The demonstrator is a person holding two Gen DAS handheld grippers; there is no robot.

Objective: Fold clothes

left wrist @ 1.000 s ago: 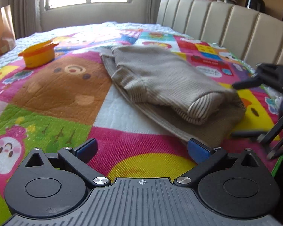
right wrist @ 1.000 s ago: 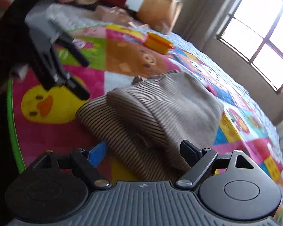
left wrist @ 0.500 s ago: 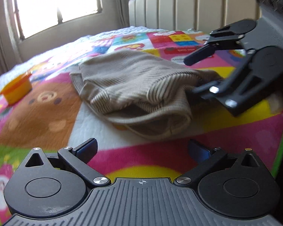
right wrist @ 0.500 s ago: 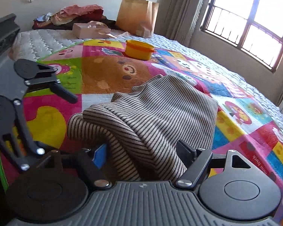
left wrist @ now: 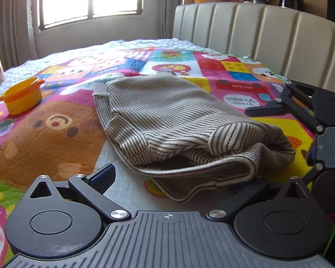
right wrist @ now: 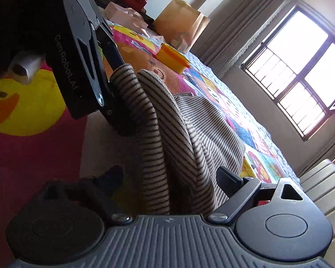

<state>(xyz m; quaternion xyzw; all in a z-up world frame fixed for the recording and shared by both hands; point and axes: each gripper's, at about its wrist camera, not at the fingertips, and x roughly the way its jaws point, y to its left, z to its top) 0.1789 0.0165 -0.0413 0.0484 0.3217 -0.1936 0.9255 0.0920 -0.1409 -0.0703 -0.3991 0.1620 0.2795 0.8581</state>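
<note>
Striped garment (left wrist: 167,120) (folded) on quilt (left wrist: 44,134)

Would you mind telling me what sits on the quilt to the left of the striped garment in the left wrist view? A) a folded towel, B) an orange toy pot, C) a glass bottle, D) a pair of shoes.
B: an orange toy pot stands on the cartoon quilt left of the striped garment, apart from it; no towel, bottle or shoes show there.

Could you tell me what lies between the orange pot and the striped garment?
Only bare quilt, its bear patch, separates the pot and garment, in the left wrist view.
</note>
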